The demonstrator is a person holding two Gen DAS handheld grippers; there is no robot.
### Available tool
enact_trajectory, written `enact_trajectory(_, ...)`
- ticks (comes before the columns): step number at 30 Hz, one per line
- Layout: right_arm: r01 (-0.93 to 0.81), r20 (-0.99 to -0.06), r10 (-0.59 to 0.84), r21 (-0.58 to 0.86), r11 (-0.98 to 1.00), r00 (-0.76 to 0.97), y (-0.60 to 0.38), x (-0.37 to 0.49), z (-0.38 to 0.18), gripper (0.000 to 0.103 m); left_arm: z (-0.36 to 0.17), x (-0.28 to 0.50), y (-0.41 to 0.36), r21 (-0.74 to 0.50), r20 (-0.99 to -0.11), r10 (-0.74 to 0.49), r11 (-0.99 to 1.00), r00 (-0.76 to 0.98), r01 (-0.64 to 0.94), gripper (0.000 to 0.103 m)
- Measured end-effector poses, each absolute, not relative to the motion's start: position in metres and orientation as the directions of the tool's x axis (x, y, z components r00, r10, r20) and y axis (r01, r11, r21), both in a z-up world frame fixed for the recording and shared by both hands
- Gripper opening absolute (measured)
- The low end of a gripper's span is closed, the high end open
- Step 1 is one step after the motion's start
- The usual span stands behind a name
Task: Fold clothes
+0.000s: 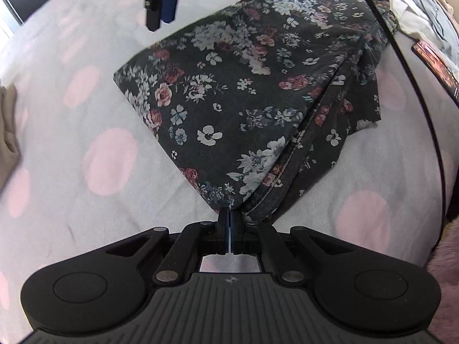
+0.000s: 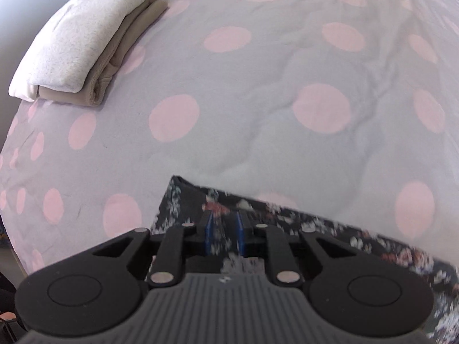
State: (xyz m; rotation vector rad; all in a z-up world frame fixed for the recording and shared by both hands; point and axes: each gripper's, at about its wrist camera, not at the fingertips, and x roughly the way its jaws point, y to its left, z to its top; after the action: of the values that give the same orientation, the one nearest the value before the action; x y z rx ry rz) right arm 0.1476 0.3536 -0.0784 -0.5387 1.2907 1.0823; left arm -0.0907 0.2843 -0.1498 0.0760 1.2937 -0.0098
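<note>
A dark floral garment (image 1: 243,91) lies folded on the grey bedsheet with pink dots (image 1: 109,160). My left gripper (image 1: 230,215) is shut on the garment's near corner, and the cloth stretches away from it. My right gripper (image 1: 162,14) shows at the top left of the left wrist view, above the sheet just past the garment's far corner. In the right wrist view my right gripper (image 2: 224,223) is open, its blue pads (image 2: 208,229) apart above the garment's edge (image 2: 287,218), holding nothing.
A folded stack, a white garment (image 2: 77,34) on a beige one (image 2: 120,57), sits at the bed's far left. A heap of unfolded clothes (image 1: 416,8) lies at the far right. A black cable (image 1: 413,86) runs along the right. A pink furry thing (image 1: 447,258) is at the right edge.
</note>
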Motion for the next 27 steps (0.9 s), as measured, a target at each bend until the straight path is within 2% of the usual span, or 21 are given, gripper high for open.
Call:
enact_trajectory(12, -0.887, -0.955, 0.244, 0.257, 0.385, -0.17, 0.402, 0.156, -0.115, 0.019, -0.155, -0.072, 0.284, 0.033, -0.984, 0.027, 0.999, 0.174, 0.034, 0.0)
enact_trajectory(21, -0.892, -0.936, 0.203, 0.34, 0.296, -0.289, 0.406, 0.148, -0.111, 0.019, -0.158, -0.071, 0.279, 0.049, -0.985, 0.041, 0.998, 0.166, 0.04, 0.0)
enact_trajectory(27, -0.91, -0.943, 0.148, 0.328, 0.254, -0.299, 0.412, 0.144, -0.119, 0.02, -0.156, -0.07, 0.278, 0.058, -0.984, 0.049, 0.997, 0.169, 0.045, 0.0)
